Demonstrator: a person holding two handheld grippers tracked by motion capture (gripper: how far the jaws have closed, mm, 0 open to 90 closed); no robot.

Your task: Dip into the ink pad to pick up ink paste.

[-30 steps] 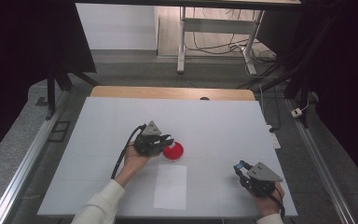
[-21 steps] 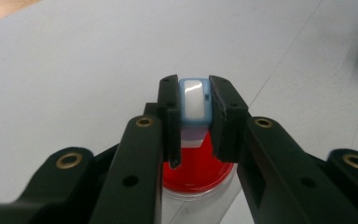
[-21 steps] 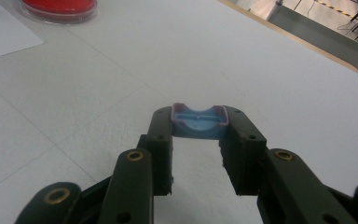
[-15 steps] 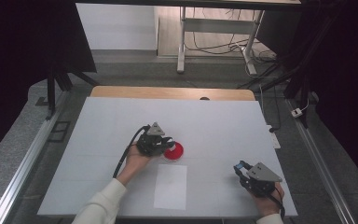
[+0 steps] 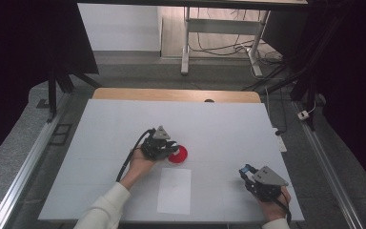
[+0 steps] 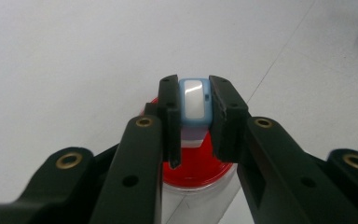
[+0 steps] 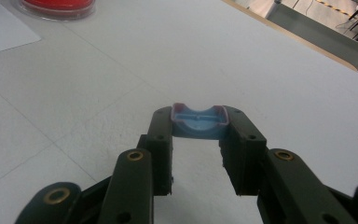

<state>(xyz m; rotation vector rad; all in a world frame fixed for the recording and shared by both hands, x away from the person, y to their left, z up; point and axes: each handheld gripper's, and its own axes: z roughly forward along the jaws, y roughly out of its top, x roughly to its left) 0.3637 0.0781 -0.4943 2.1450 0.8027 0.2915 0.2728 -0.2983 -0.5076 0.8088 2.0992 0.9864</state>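
One small pale-blue stamp body with a white face (image 6: 194, 101), held upright between the closed jaws of the left tongs (image 6: 194, 109), directly above the one red ink pad (image 6: 196, 163), a round red disc in a clear rim; whether the stamp's underside touches the red surface cannot be told. In the high view the left tongs (image 5: 170, 147) sit at the pad's (image 5: 178, 155) near-left edge, about mid-tabletop. One blue cap (image 7: 198, 121), a shallow open shell with a curved hollow, clamped between the jaws of the right tongs (image 7: 198, 127) and held just above the tabletop (image 7: 284, 70), well apart from the pad, at the near right corner in the high view (image 5: 253, 176). One blank white sheet of paper (image 5: 174, 190), lying flat just in front of the pad, unmarked as far as can be seen. One white tabletop (image 5: 228, 124) with a wooden strip along its far edge. Progress, by judgement: the cap is off and the stamp is at the inking stage; left to do are pressing a mark onto the sheet and, likely, fitting the cap back. Count: two tongs, one stamp, one cap, one pad, one sheet.
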